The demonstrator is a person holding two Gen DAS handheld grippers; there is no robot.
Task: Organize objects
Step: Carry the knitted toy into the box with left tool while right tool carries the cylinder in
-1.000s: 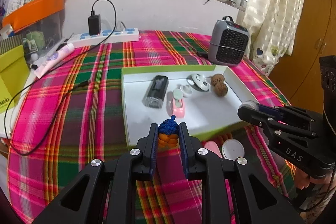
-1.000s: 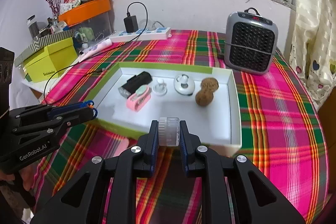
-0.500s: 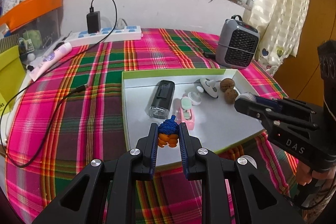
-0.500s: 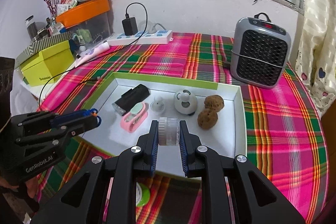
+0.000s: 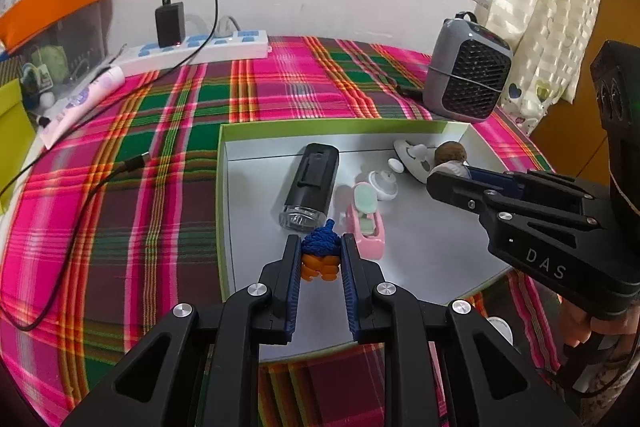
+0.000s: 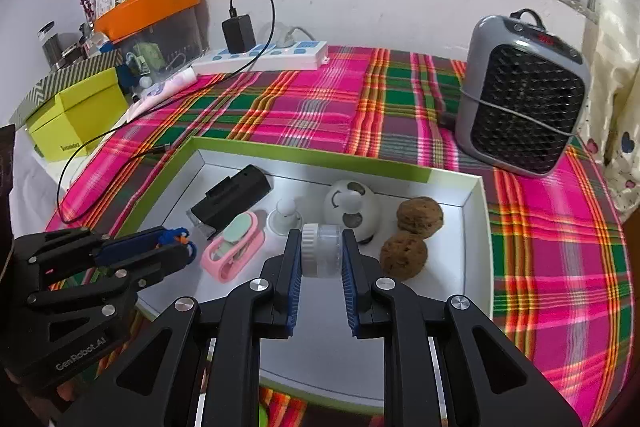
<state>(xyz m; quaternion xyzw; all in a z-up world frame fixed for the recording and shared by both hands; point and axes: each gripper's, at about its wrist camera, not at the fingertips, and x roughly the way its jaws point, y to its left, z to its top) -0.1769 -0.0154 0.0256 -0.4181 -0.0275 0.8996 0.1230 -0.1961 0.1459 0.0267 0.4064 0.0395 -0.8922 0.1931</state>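
Left gripper clamps a blue-and-orange knotted toy above the white tray. Inside lie a black flashlight and pink clip. Right gripper enters from the right.

White disc mostly hidden behind tray wall.

Both wrist fisheyes look forward and steeply down along their own fingers, close over the white tray ahead on the plaid cloth, each catching the other gripper at its side, heater beyond.
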